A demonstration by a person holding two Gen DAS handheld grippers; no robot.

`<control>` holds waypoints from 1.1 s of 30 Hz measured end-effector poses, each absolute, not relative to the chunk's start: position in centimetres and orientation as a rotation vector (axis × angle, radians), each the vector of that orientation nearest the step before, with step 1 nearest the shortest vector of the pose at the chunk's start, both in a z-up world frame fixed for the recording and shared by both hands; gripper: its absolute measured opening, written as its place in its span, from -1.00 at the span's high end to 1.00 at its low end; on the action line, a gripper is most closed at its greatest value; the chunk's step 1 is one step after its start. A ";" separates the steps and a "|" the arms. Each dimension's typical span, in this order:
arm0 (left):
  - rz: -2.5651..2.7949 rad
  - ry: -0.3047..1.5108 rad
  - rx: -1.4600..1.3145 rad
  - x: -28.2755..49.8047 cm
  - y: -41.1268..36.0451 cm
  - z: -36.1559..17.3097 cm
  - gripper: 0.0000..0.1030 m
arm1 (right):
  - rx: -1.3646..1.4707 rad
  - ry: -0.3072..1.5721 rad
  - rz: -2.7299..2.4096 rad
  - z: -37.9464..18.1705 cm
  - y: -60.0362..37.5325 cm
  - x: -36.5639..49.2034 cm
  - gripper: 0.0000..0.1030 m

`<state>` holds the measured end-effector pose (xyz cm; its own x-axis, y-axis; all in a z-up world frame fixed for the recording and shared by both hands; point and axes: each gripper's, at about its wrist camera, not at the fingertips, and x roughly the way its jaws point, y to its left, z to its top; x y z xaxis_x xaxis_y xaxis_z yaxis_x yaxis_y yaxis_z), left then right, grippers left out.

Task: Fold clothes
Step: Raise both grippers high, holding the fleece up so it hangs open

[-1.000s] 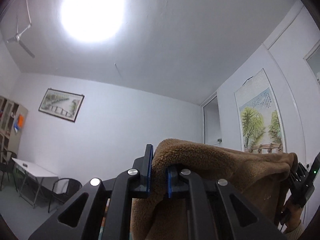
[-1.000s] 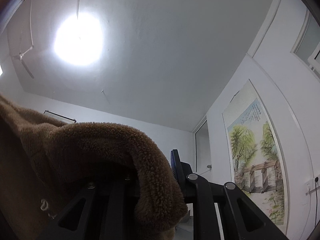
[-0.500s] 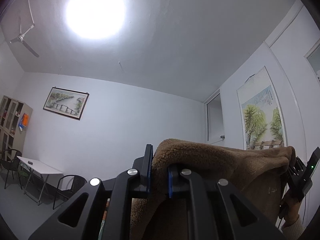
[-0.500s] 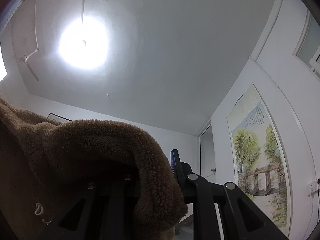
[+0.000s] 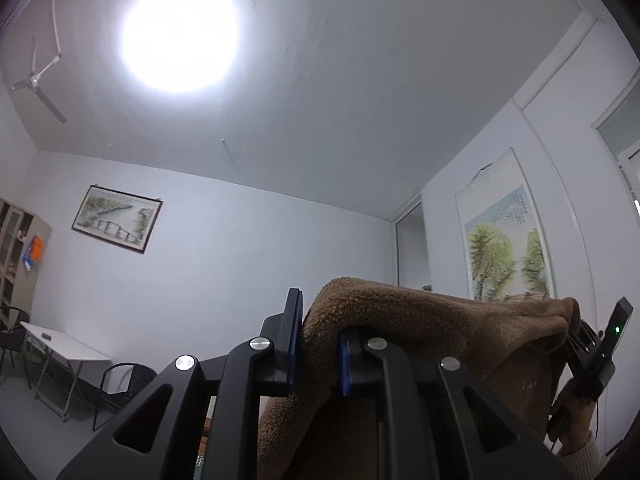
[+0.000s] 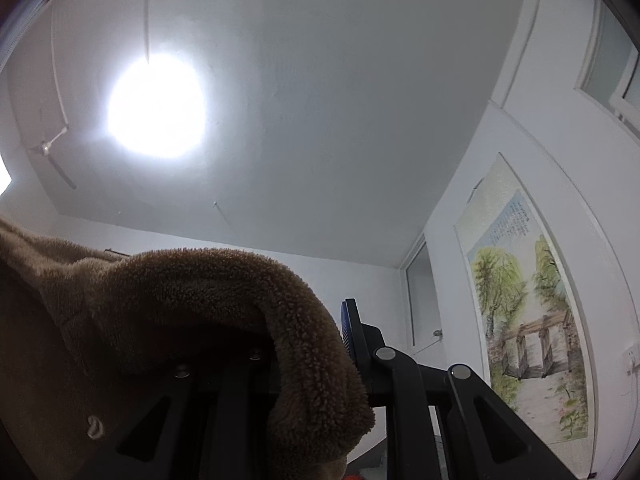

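**Brown fleece stretched between your two tools, held high**

Start on your left. Your left tool point(image 5: 318, 344) points up toward the ceiling, and its blue-padded fingers point(image 5: 294, 340) have a fold of the brown fleece garment point(image 5: 400, 320) between them. Those jaws are opening just now, narrowly; the fleece is still bunched between the pads and draped over the right-hand finger, so by my reading you have not let go yet, though the grip is loosening.

From there the garment's top edge runs rightward, almost level with a slight sag, to your right tool point(image 5: 580, 340), seen at the far right of the left wrist view with your right hand point(image 5: 572, 412) under it. That edge is the long axis the coming fold turns on: it lies across you, tool to tool, and the rest of the cloth hangs below it out of view.

In the right wrist view the fleece point(image 6: 200, 300) spills over the left-hand finger and hides it; only the right-hand blue pad point(image 6: 350, 332) shows. The jaws stand narrow and pinched on the cloth, a firm hold as far as I can judge.

No table shows in either view, so I cannot tell what lies under the garment. With the left corner slackening, the right tool is likely to carry the weight next; keep that edge taut or the span may droop toward your left.
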<state>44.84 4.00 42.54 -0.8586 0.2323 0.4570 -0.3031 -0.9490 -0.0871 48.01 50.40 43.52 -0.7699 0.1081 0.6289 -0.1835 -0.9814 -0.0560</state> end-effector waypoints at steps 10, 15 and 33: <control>2.784 -0.257 0.746 46.1 2.6 43.0 0.63 | 1.120 -0.245 2.708 45.1 49.7 50.1 0.62; 2.833 -0.238 0.707 44.7 1.9 42.5 0.60 | 1.046 -0.271 2.748 44.4 49.1 47.2 0.62; 3.062 -0.290 -0.007 20.0 0.4 32.9 0.46 | 0.491 -0.356 2.939 35.1 48.5 27.9 0.62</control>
<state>20.02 0.40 32.87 -0.9978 0.0661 0.0020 -0.0653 -0.9800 -0.1880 27.94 48.47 35.06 -0.9369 0.0987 0.3353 -0.1758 -0.9622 -0.2082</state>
